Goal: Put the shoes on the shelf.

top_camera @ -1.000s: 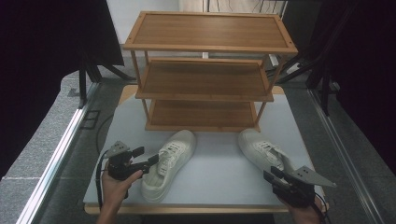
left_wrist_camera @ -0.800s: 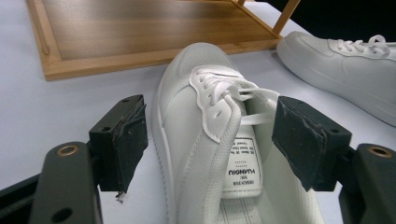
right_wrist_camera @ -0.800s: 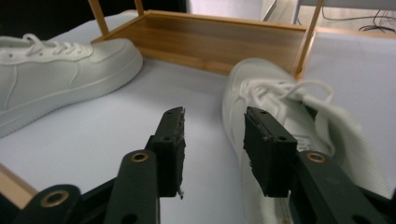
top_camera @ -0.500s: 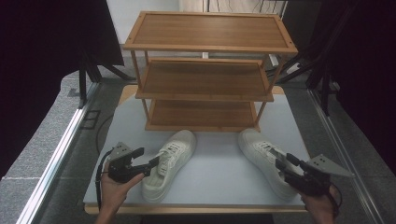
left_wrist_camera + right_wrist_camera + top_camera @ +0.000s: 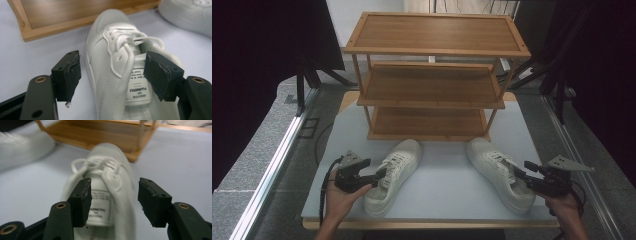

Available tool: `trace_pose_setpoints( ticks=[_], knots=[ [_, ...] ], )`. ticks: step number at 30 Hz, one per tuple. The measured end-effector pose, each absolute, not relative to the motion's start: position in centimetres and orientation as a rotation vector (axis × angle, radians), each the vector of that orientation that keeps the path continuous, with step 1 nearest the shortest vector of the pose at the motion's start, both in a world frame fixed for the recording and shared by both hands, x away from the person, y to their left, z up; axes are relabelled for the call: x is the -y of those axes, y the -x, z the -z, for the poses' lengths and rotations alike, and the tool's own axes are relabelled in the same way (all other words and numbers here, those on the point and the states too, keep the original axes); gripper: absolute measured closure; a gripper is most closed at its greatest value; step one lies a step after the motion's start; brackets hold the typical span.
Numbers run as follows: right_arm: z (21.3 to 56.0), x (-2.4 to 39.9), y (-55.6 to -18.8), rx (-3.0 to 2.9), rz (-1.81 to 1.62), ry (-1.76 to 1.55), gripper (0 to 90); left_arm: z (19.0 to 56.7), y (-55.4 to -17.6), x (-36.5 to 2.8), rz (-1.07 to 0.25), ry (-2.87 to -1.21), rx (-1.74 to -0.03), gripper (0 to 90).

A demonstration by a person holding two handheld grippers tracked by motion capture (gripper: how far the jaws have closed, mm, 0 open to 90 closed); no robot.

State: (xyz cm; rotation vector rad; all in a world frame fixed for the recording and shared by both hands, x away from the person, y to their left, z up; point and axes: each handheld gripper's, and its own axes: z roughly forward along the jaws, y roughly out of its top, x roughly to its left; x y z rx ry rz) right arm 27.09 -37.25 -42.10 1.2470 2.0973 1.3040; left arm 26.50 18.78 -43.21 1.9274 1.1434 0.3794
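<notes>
Two white lace-up sneakers lie on the pale table in front of a wooden rack. The left sneaker (image 5: 394, 170) (image 5: 110, 47) points toward the rack, and my left gripper (image 5: 379, 176) (image 5: 113, 75) is open at its heel end, one jaw outside the shoe's side and the other over its opening by the tongue label. The right sneaker (image 5: 498, 172) (image 5: 107, 170) lies angled. My right gripper (image 5: 518, 173) (image 5: 116, 202) is open behind its heel, its jaws spanning the tongue and the shoe's right side. Neither gripper holds anything.
A three-shelf wooden rack (image 5: 432, 82) (image 5: 62, 15) (image 5: 100, 135) stands at the back of the table (image 5: 442, 200), its shelves bare. Dark curtains hang on both sides. Each gripper view shows the other sneaker (image 5: 190, 15) (image 5: 22, 147) off to one side.
My right gripper has shifted to the right and slightly forward along the right sneaker's heel. The left gripper and both sneakers have stayed almost still.
</notes>
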Motion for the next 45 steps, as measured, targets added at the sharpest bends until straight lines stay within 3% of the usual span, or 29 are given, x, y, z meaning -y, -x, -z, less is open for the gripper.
trace_pose_setpoints(
  ticks=[5, 12, 20, 21, 22, 26, 45],
  knots=[
    [42.4, 36.9, -28.4, -2.151, -1.274, -1.253, 44.0, 44.0, -27.1, -18.3, -0.395, -1.977, -1.152, 33.5],
    [43.9, 35.6, -30.5, -2.228, -1.122, -1.284, 47.8, 45.2, -27.9, -18.0, -0.371, -1.985, -1.191, 48.3],
    [44.9, 36.4, -31.5, -2.203, -1.215, -1.332, 60.3, 45.3, -28.3, -17.6, -0.34, -1.979, -1.19, 66.7],
    [44.9, 36.2, -31.5, -2.193, -1.176, -1.313, 69.5, 45.3, -28.3, -17.5, -0.347, -1.975, -1.193, 69.0],
    [44.8, 36.1, -31.4, -2.187, -1.155, -1.307, 73.0, 45.3, -28.3, -17.4, -0.369, -1.973, -1.194, 71.2],
    [44.6, 35.7, -31.3, -2.179, -1.114, -1.296, 80.1, 45.2, -28.0, -17.3, -0.409, -1.966, -1.188, 78.7],
    [42.9, 35.4, -29.7, -2.034, -1.358, -1.432, 82.7, 42.0, -27.1, -19.4, -0.261, -1.723, -1.125, 81.4]
  ],
)
